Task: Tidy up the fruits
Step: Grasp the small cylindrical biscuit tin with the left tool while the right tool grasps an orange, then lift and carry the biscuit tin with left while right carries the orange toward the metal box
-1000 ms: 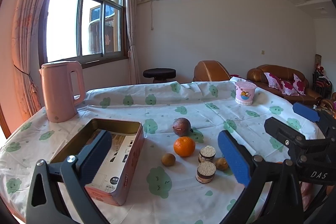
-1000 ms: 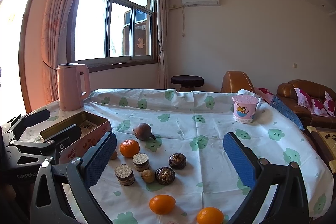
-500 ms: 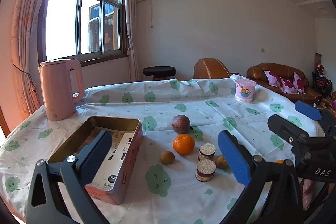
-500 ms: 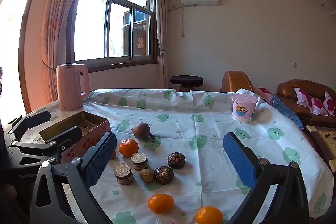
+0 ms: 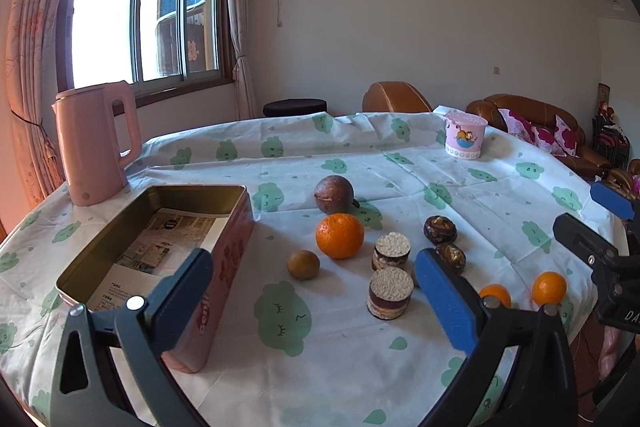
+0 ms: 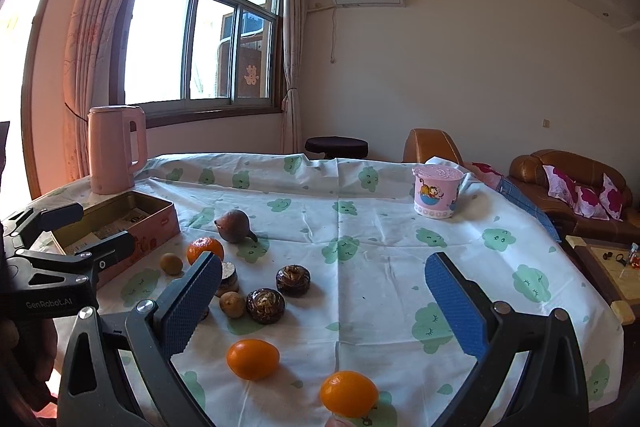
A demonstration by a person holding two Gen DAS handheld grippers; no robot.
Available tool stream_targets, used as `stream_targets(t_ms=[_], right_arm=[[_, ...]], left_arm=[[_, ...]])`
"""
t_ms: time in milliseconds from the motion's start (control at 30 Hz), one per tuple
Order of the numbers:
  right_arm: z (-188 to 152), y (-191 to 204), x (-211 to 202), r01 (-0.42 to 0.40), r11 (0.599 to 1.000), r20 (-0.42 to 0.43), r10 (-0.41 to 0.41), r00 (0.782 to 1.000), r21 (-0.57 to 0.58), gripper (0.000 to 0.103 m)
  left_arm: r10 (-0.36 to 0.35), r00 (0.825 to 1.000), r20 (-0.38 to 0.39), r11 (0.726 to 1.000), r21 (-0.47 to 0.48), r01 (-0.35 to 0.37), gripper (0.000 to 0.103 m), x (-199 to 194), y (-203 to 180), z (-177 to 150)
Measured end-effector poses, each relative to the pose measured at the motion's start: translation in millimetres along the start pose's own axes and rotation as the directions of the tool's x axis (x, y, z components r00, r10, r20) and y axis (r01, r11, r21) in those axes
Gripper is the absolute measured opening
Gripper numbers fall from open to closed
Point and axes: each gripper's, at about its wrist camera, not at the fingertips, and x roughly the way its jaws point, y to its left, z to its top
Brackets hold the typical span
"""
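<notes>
Left gripper (image 5: pixel 316 299) nearer the fruit, lower.

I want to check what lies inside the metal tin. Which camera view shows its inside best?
The left wrist view: the tin is close, and printed paper on its floor is visible. In the right wrist view the tin lies partly behind the left gripper, its inside mostly hidden.

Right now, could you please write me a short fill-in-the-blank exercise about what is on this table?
1. The pink kettle stands behind the open ____.
2. Both grippers, left and right, have their jaws ____.
3. The tin holds printed paper but no ____.
4. The cartoon-printed tub is coloured ____.

Missing words: tin; open; fruit; pink
</notes>
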Motion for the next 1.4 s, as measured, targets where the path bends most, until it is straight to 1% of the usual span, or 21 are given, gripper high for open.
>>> stream_targets(t_ms=[133, 300, 467, 533, 600, 667, 700, 733, 800, 867, 900, 933, 967, 1067, 1100, 1200, 1400], right_arm=[[-25.5, -15.1, -3.5, 0.039, 0.999, -0.003, -0.039, 0.999, -0.023, 0.102], [-49.2, -36.9, -0.1, 0.048, 0.999, -0.049, -0.047, 0.998, 0.019, 0.102], [-53.9, -42.5, 0.5, 0.009, 0.999, -0.056, -0.006, 0.998, 0.049, 0.102], [-54.8, -39.3, 0.4, -0.018, 0.999, -0.057, 0.021, 0.998, 0.046, 0.101], [-56.8, -35.8, 2.8, -0.034, 0.999, -0.068, 0.036, 0.997, 0.037, 0.097], [-59.1, -34.5, 7.4, -0.05, 0.998, -0.091, 0.053, 0.994, 0.038, 0.083], [-60.6, -34.5, 10.6, -0.061, 0.997, -0.104, 0.065, 0.992, 0.044, 0.079], [-62.2, -34.5, 13.4, -0.072, 0.996, -0.118, 0.077, 0.99, 0.05, 0.072], [-65.3, -33.7, 17.1, -0.091, 0.994, -0.135, 0.097, 0.986, 0.055, 0.068], [-67.6, -30.3, 19.1, -0.101, 0.994, -0.144, 0.107, 0.984, 0.044, 0.059], [-68.7, -28.5, 21.0, -0.112, 0.993, -0.154, 0.117, 0.981, 0.042, 0.056], [-69.7, -27.3, 22.8, -0.123, 0.991, -0.163, 0.129, 0.978, 0.043, 0.049], [-71.0, -26.0, 24.4, -0.131, 0.99, -0.171, 0.136, 0.976, 0.043, 0.044], [-72.1, -23.2, 27.3, -0.129, 0.991, -0.176, 0.133, 0.975, 0.032, 0.04], [-71.4, -23.4, 27.4, -0.131, 0.991, -0.176, 0.136, 0.975, 0.036, 0.04], [-69.3, -23.6, 27.1, -0.132, 0.99, -0.172, 0.137, 0.975, 0.042, 0.04], [-62.6, -20.9, 26.0, -0.139, 0.99, -0.155, 0.143, 0.978, 0.035, 0.04]], left_arm=[[-0.03, 0.998, -0.056, 1.0, -0.003, 0.03, 0.103, 13.2, -5.2, -6.2], [-0.073, 0.993, -0.089, 0.997, 0.008, 0.074, 0.101, 22.7, -16.8, -8.1], [-0.118, 0.984, -0.137, 0.992, 0.028, 0.122, 0.092, 35.8, -30.9, -8.8], [-0.132, 0.978, -0.163, 0.99, 0.025, 0.138, 0.084, 41.1, -33.2, -8.7], [-0.158, 0.971, -0.179, 0.987, 0.015, 0.163, 0.081, 44.6, -34.1, -7.9], [-0.16, 0.969, -0.186, 0.986, 0.019, 0.167, 0.079, 47.5, -36.2, -7.1], [-0.162, 0.968, -0.191, 0.985, 0.023, 0.169, 0.076, 48.8, -37.6, -6.9], [-0.166, 0.966, -0.197, 0.984, 0.025, 0.175, 0.073, 50.4, -38.8, -6.6], [-0.174, 0.962, -0.212, 0.983, 0.025, 0.184, 0.07, 54.0, -39.5, -6.9], [-0.182, 0.956, -0.228, 0.981, 0.021, 0.191, 0.064, 57.1, -39.2, -7.0], [-0.19, 0.952, -0.239, 0.98, 0.015, 0.199, 0.058, 59.0, -38.7, -7.4], [-0.2, 0.949, -0.245, 0.978, 0.007, 0.208, 0.051, 60.4, -37.7, -7.7], [-0.207, 0.946, -0.249, 0.977, 0.0, 0.214, 0.048, 61.6, -36.6, -8.1], [-0.224, 0.944, -0.241, 0.974, -0.025, 0.225, 0.041, 61.3, -32.3, -8.5], [-0.228, 0.944, -0.24, 0.973, -0.029, 0.227, 0.035, 61.8, -31.3, -8.6], [-0.242, 0.942, -0.233, 0.97, -0.034, 0.241, 0.035, 60.9, -30.6, -9.1], [-0.251, 0.945, -0.209, 0.968, -0.035, 0.249, 0.035, 56.0, -28.6, -11.0]])
